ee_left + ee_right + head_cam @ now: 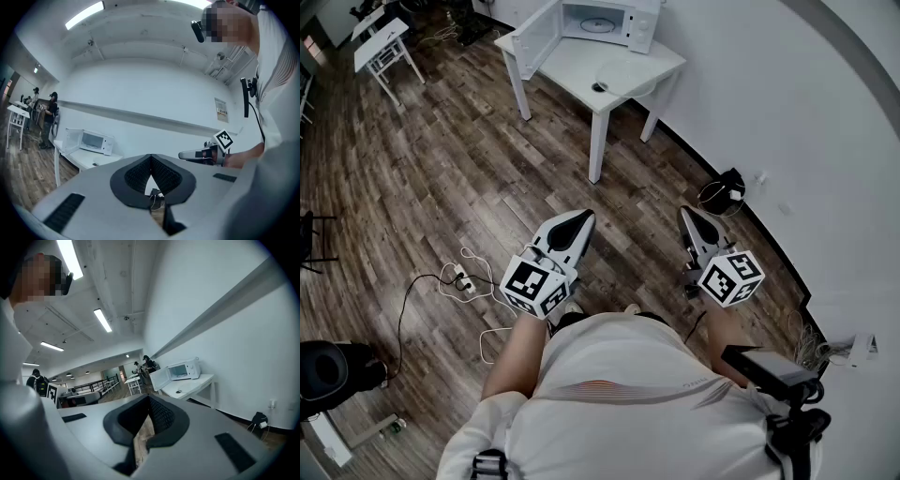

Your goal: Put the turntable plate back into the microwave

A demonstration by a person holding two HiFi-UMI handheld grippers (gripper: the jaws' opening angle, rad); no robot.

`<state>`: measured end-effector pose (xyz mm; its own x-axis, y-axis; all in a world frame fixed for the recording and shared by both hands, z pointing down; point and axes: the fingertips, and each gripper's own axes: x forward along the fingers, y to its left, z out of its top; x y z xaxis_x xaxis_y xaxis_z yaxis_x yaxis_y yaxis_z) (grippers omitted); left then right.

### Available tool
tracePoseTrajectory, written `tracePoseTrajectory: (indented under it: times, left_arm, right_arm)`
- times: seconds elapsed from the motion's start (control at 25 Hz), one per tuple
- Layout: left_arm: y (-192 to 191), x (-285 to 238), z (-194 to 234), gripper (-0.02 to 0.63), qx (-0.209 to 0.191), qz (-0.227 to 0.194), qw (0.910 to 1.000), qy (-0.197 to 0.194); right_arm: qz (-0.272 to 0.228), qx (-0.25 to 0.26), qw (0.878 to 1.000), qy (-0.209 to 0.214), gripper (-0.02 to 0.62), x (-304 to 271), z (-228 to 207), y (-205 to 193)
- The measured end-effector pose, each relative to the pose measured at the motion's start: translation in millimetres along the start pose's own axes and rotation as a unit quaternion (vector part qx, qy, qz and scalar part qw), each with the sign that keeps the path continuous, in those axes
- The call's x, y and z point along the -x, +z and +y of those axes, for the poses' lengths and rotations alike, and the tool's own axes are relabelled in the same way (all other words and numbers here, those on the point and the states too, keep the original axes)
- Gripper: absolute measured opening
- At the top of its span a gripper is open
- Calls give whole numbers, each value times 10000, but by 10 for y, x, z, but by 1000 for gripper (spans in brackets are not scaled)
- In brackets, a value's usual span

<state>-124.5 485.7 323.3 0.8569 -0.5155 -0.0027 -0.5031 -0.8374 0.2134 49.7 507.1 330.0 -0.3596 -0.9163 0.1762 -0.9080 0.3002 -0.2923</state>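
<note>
The white microwave [605,21] stands with its door open on a white table [572,58] far ahead of me. A pale round disc [598,25] lies in its cavity; whether it is the turntable plate I cannot tell. A small dark ring [600,87] sits on the tabletop. My left gripper [584,217] and right gripper [683,212] hang over the wooden floor, well short of the table. Both are shut with nothing between their jaws. The microwave [93,140] is small in the left gripper view, where the right gripper [182,154] also shows. It shows in the right gripper view as a small microwave [182,370] too.
A power strip with loose cables [459,279] lies on the floor to my left. A black bag [727,187] rests by the right wall. Another white table [382,42] stands far left, a black chair [328,370] near left. People [49,117] stand in the distance.
</note>
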Motion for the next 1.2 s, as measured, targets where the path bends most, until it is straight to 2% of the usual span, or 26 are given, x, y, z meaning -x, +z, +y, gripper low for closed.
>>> tracePoseTrajectory:
  times: [0.24, 0.52, 0.68, 0.88, 1.2]
  left_arm:
    - [-80, 145, 423, 11, -173, 68, 9998, -37]
    - [-118, 259, 770, 11, -96, 87, 9999, -7]
    - [-178, 104, 934, 11, -9, 174, 9998, -11]
    - [-172, -214, 1212, 11, -97, 301, 9995, 77]
    - [70, -1207, 1608, 11, -331, 387, 9985, 210]
  right_arm:
    - [-45, 10, 10000, 24, 3, -398, 231, -128]
    - [129, 48, 9999, 35, 3, -682, 418, -236]
    - [106, -100, 9999, -41, 3, -874, 221, -195]
    - [58, -245, 9997, 66, 3, -1274, -91, -144]
    - [-43, -299, 9991, 296, 3, -1894, -876, 267]
